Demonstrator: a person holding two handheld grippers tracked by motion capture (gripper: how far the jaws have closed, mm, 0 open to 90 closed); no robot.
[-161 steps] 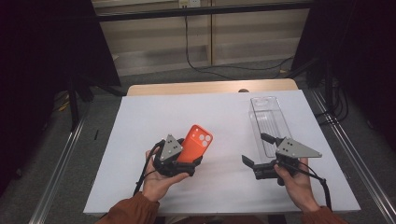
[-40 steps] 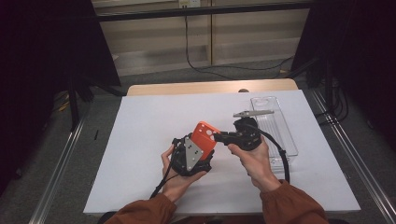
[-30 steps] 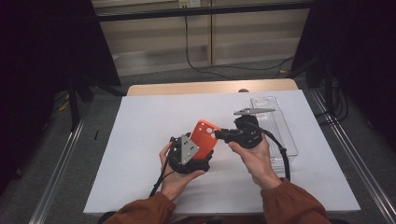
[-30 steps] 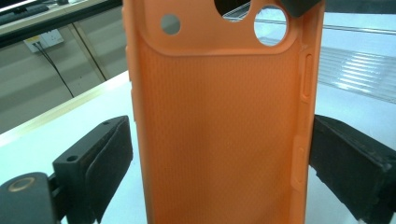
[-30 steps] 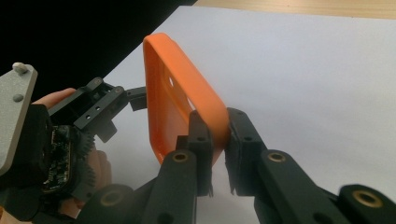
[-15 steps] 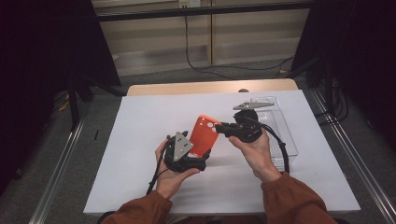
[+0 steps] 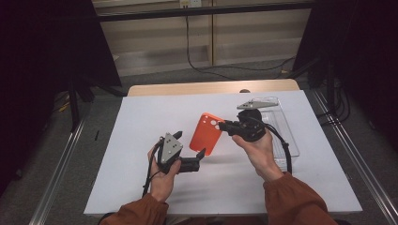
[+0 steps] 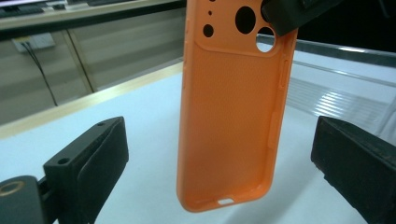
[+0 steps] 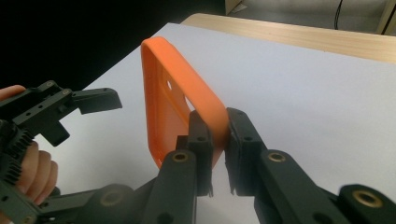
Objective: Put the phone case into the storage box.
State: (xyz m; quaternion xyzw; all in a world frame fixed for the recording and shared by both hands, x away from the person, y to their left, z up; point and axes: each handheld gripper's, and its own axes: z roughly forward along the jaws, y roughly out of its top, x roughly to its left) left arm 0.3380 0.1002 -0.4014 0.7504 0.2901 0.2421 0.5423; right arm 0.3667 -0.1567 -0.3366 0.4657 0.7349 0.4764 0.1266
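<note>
Light: bright on the table (image 7: 141,117), dark surround
Shadows: soft
Focus: near jaws slightly blurred

Orange phone case (image 7: 206,133) handed over: now pinched by right gripper (image 7: 224,125); left gripper (image 7: 201,156) released w/ jaws spread, drawn back below it

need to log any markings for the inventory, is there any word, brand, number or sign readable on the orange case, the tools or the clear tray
None can be read.
Orange phone case: plain inside, no logo or print showing.
Left tool and right tool: bare black parts, no labels; grey plates unmarked.
Clear tray: no lettering visible.
White table: no print.
Wall socket at the back: too small to read.
</note>
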